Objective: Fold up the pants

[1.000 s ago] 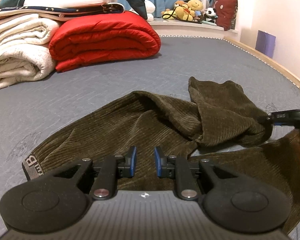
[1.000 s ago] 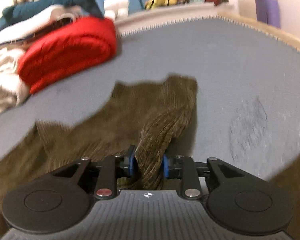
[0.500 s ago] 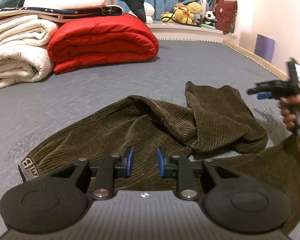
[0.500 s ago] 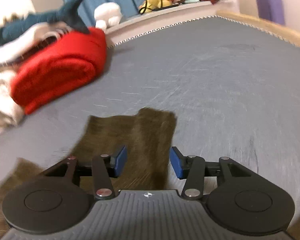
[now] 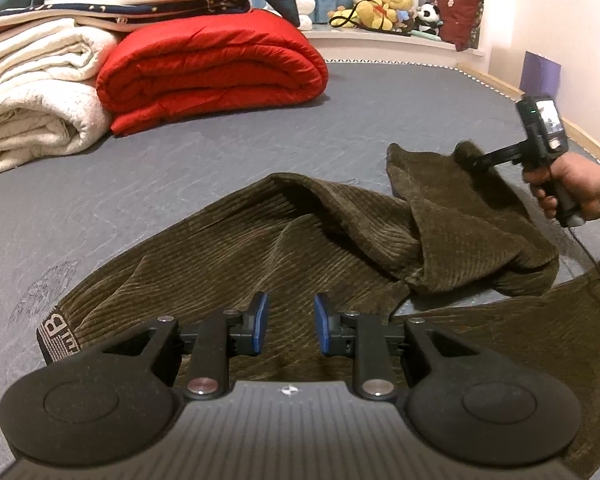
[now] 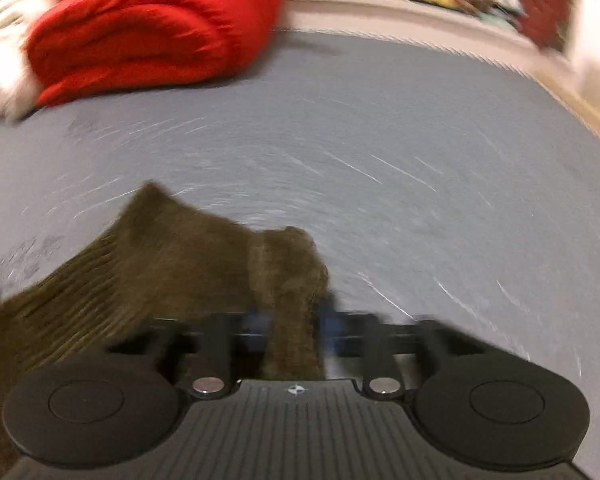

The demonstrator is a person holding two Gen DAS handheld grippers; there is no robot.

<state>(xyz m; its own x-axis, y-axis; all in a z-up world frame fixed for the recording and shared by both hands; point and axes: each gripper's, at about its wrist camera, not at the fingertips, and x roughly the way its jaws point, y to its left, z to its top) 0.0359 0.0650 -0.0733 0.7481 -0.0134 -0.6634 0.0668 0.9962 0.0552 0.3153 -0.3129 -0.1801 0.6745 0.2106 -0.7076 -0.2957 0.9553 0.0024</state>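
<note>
Grey mattress (image 5: 380,112); right claw (image 6: 294,326) closing, seemingly pinching pants (image 6: 172,264) hem.

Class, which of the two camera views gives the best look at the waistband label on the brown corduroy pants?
The left wrist view. There the waistband label sits sharp at the near left end of the pants, its letter B readable. The right wrist view is motion-blurred and shows only a pant-leg end; the label is outside it.
</note>
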